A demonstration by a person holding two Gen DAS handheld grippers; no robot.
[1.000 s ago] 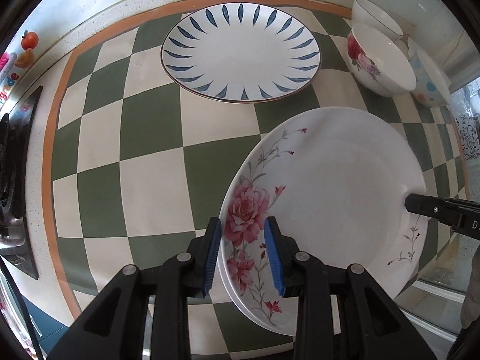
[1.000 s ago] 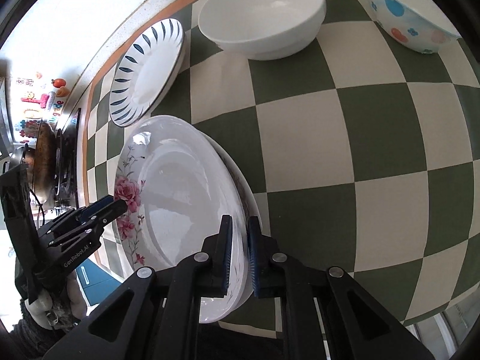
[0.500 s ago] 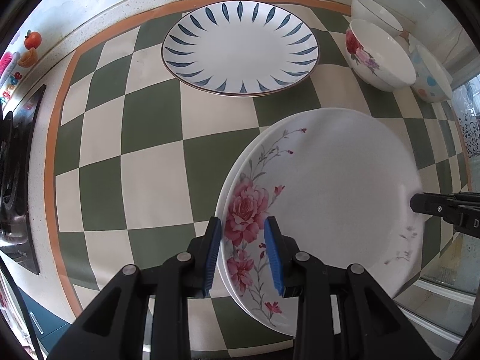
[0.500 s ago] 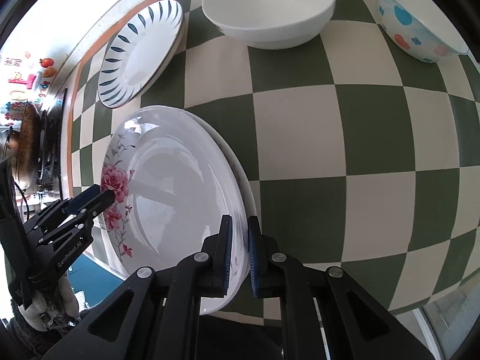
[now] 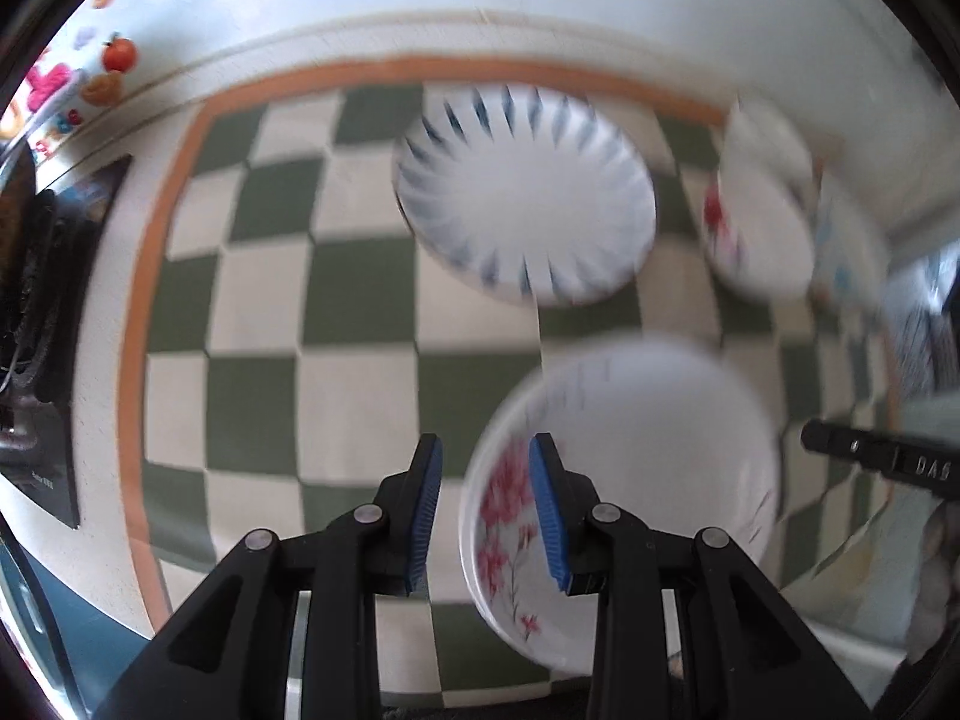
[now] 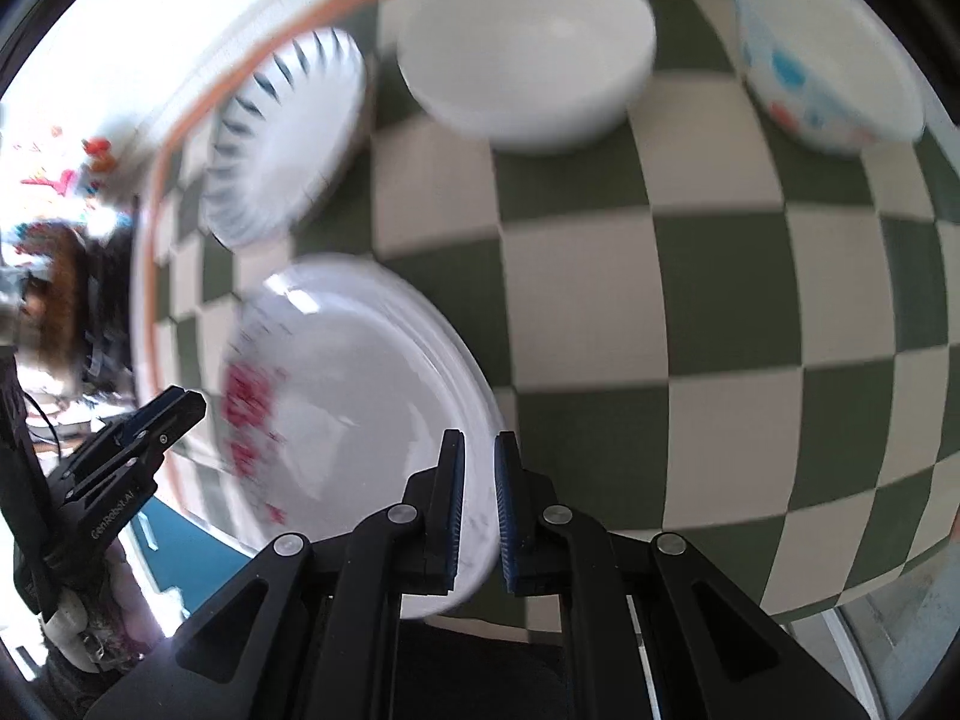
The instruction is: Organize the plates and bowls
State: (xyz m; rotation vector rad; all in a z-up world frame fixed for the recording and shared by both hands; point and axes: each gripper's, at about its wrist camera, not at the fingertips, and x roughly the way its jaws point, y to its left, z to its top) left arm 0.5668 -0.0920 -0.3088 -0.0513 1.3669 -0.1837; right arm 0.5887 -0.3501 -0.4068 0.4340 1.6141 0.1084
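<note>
Though faint, "GenRobot.AI" on left gripper [image 6: 180, 407]

Bright daylight, heavy motion blur, fisheye-bent edges, dark vignette.

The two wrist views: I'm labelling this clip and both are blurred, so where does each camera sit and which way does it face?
Left wrist: sits behind the left gripper, facing steeply down at the checkered cloth; its own fingers show, flanking the floral plate rim.
Right wrist: sits behind the right gripper, also facing down; its fingers pinch the floral plate's opposite rim.
Shared: floral plate, blue-leaf plate, bowls at the far edge, and each view catches the other gripper.
</note>
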